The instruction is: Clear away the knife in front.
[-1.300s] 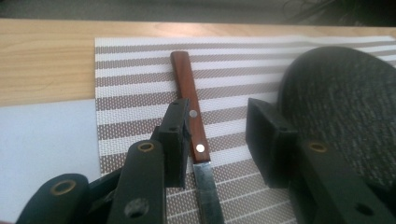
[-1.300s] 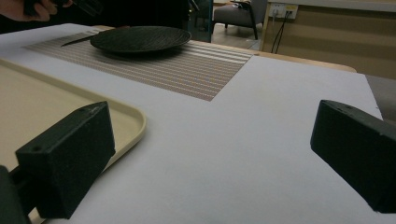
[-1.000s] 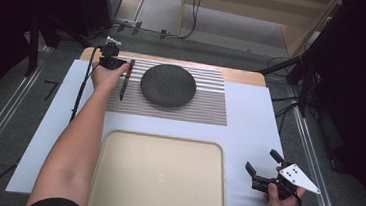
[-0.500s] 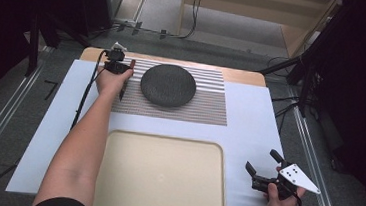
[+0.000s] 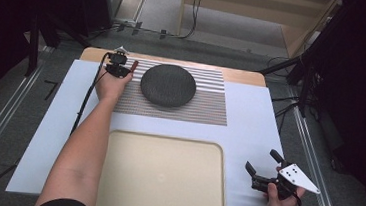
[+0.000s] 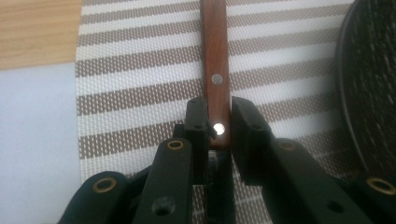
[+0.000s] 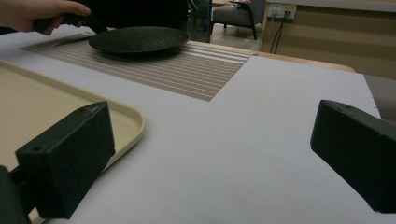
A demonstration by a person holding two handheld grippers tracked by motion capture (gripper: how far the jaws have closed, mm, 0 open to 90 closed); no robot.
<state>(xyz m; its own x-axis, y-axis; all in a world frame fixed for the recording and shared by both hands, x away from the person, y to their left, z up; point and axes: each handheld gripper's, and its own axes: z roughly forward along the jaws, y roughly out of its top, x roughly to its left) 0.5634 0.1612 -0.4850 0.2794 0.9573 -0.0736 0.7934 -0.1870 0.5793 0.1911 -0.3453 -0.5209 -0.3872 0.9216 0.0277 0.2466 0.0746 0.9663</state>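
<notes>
The left claw [image 6: 218,128] has just been closing on a wooden handle [image 6: 215,70] lying on the striped mat [image 6: 140,93]; squeeze squarely before lifting. The right claw [image 7: 210,158] rests released.

My count: seven things on or over the surface, none of them doubled except the tools I work with.

I count two hand-held grippers, the left hand-held gripper [image 5: 123,68] and the right hand-held gripper [image 5: 260,167]; one wooden handle [image 6: 215,70] carrying two metal rivets that I can see in the left gripper view; one dark round plate [image 5: 168,84]; one striped placemat [image 5: 206,102]; one beige tray [image 5: 164,181]; and one white sheet [image 5: 253,134] spread over the surface. Two forearms come in from my side, one to each hand-held gripper.
</notes>
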